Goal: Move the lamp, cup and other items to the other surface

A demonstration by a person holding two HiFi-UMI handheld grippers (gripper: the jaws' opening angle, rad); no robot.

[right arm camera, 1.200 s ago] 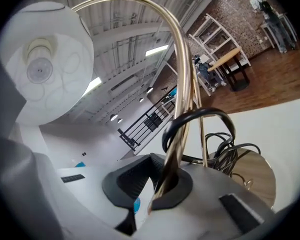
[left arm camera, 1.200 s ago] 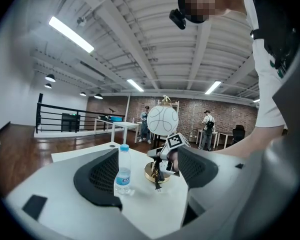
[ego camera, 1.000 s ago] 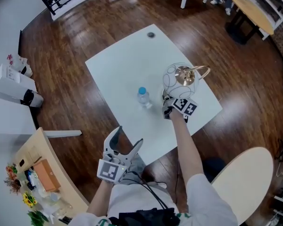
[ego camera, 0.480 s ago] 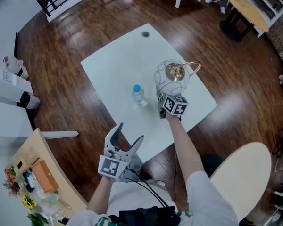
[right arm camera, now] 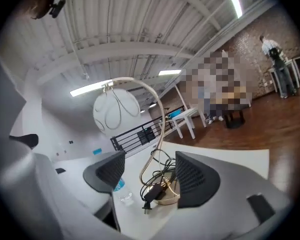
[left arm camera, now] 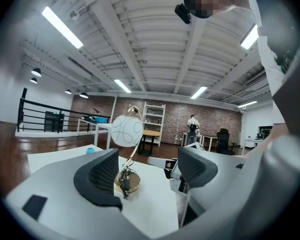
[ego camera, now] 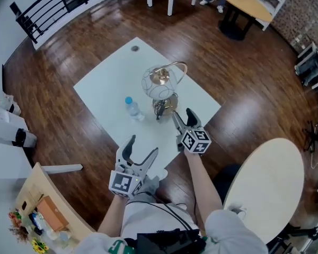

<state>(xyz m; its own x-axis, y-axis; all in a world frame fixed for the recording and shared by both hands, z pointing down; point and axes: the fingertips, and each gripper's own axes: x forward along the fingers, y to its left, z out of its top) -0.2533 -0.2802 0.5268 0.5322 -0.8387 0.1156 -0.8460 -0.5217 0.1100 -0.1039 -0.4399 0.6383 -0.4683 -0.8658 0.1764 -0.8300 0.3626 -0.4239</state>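
Note:
The lamp point(ego camera: 159, 82), a white wire-patterned globe on a curved brass stem, stands on the white table point(ego camera: 103, 89); its brass base point(ego camera: 167, 106) carries a coiled black cord. My right gripper point(ego camera: 183, 119) sits just short of that base. Its jaws are opening, with nothing between them. In the right gripper view the lamp's base point(right arm camera: 166, 196) lies ahead of the right gripper point(right arm camera: 150, 176). A clear bottle point(ego camera: 132, 109) with a blue cap stands left of the lamp. My left gripper point(ego camera: 141, 148) hovers open and empty at the table's near edge, and its own view shows the lamp point(left arm camera: 127, 130) beyond.
A round beige tabletop point(ego camera: 270, 194) lies at lower right. A wooden counter point(ego camera: 42, 205) with small items is at lower left. A small dark disc point(ego camera: 134, 48) sits on the white table's far corner. White boxes point(ego camera: 5, 131) stand on the floor at left.
My right gripper was shut at the lamp's base; it has let go, opened and drawn back toward me. The left gripper stays open in place.

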